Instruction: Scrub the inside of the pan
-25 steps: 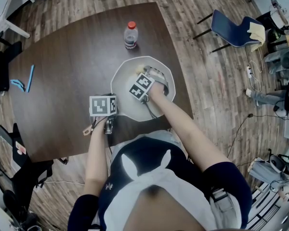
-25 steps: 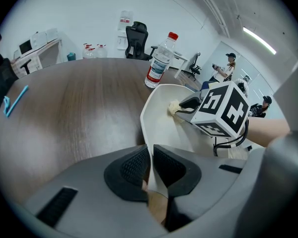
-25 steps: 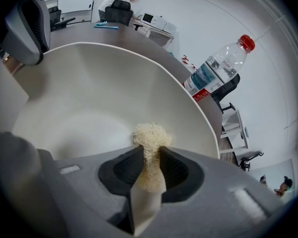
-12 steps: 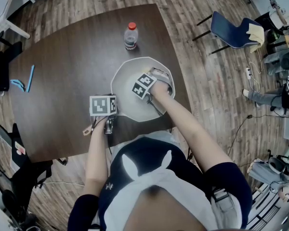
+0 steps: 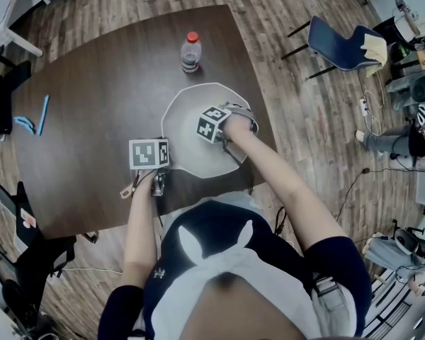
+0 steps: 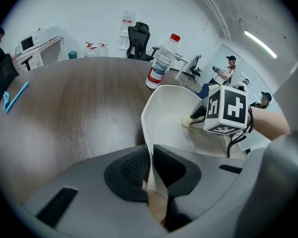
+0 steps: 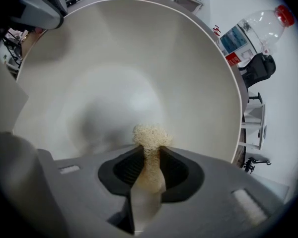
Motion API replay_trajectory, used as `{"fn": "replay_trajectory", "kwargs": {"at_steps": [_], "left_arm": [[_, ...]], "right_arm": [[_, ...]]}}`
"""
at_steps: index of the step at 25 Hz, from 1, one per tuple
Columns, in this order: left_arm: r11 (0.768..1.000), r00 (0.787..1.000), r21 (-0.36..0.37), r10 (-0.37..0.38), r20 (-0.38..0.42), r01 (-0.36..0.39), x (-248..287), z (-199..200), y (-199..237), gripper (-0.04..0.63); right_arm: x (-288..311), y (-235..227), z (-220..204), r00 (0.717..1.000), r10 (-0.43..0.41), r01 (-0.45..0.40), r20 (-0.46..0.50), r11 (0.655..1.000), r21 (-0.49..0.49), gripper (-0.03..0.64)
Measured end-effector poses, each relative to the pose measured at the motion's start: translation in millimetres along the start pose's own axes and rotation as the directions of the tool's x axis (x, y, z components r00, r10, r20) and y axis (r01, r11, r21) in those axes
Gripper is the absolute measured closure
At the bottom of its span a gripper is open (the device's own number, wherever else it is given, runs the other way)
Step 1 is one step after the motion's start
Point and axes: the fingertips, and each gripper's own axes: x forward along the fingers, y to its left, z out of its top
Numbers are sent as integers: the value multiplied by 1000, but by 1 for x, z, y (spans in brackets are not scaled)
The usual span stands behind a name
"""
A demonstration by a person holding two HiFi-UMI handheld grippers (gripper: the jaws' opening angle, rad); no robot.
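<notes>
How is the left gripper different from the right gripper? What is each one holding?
The left gripper pinches the thin rim of the white pan, but the right gripper pinches a fuzzy yellowish scrubber. The left gripper sits at the pan's edge, while the right gripper points down inside the pan. Both are shut on something.

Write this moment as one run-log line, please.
left tongs: shut on rim of pan | right tongs: shut on sponge, inside pan | bottle: upright beyond pan
</notes>
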Motion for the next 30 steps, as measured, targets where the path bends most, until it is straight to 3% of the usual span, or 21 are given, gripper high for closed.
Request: {"fn": "replay_trajectory", "kwargs": {"at_steps": [20,30], "left_arm": [[1000,1000,-2,0,3,0,-1,-2,0,560],[1000,1000,-5,1,6,-1,-1,-1,0,560]], "right_arm": [[-1,40,-30,968,233,-235,-93,972,-7,520],[1,62,-35,924,379,-377,-60,926,35,520]]}}
